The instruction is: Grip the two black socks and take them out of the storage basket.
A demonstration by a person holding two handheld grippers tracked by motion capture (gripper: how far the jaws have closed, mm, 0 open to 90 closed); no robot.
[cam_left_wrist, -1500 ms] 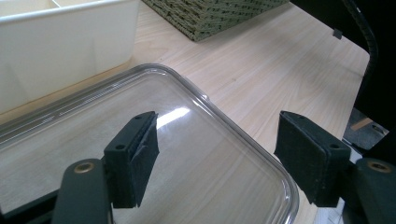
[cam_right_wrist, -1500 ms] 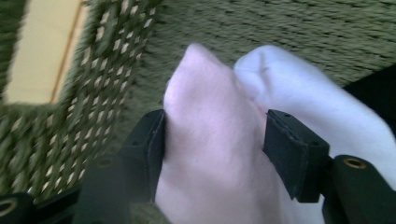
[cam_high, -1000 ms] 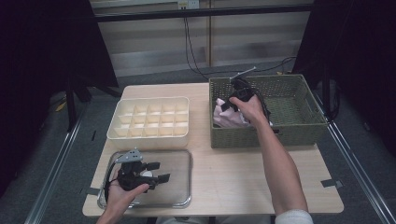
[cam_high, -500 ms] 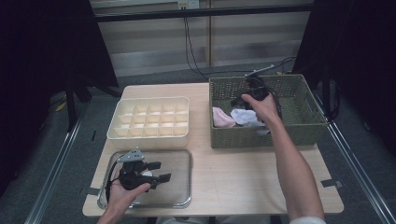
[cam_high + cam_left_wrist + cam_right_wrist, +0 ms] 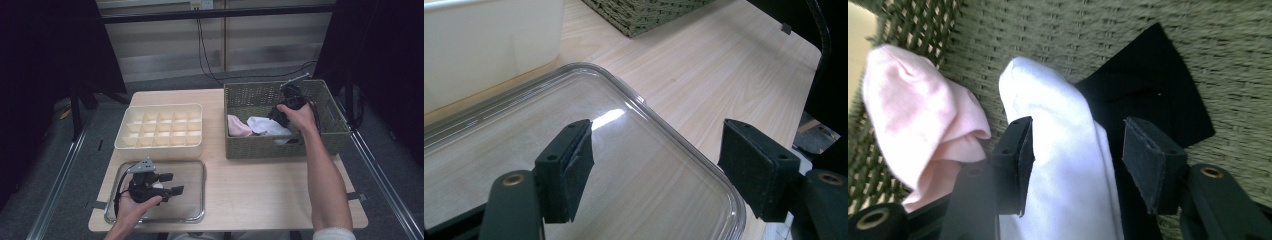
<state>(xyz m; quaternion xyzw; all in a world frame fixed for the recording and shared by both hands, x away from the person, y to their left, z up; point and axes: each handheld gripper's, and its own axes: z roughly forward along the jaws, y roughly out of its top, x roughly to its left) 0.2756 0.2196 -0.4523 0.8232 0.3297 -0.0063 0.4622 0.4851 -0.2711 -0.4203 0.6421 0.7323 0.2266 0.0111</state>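
Observation:
A green woven basket (image 5: 280, 150) at the right of the table holds a pink sock (image 5: 239, 126), a white sock (image 5: 265, 125) and a black cloth (image 5: 1153, 80). My right gripper (image 5: 280, 116) is inside the basket, pointing down at them. In the right gripper view the white sock (image 5: 1063, 125) lies between the jaws of the right gripper (image 5: 1078, 160), which have just been opening; the pads stand off it. The pink sock (image 5: 913, 110) lies to its left. My left gripper (image 5: 170, 183) rests open over a clear tray (image 5: 192, 170), with nothing between its jaws (image 5: 656, 165).
A cream box with several small compartments (image 5: 160, 127) stands behind the tray, left of the basket. The clear tray (image 5: 499, 140) has a raised rim. Bare wooden tabletop (image 5: 250, 190) lies between the tray and the basket. Cables hang at the back.
My right hand has moved to the right inside the basket and its jaws have opened. The white sock now lies uncovered beside the pink one. The left hand has not moved.

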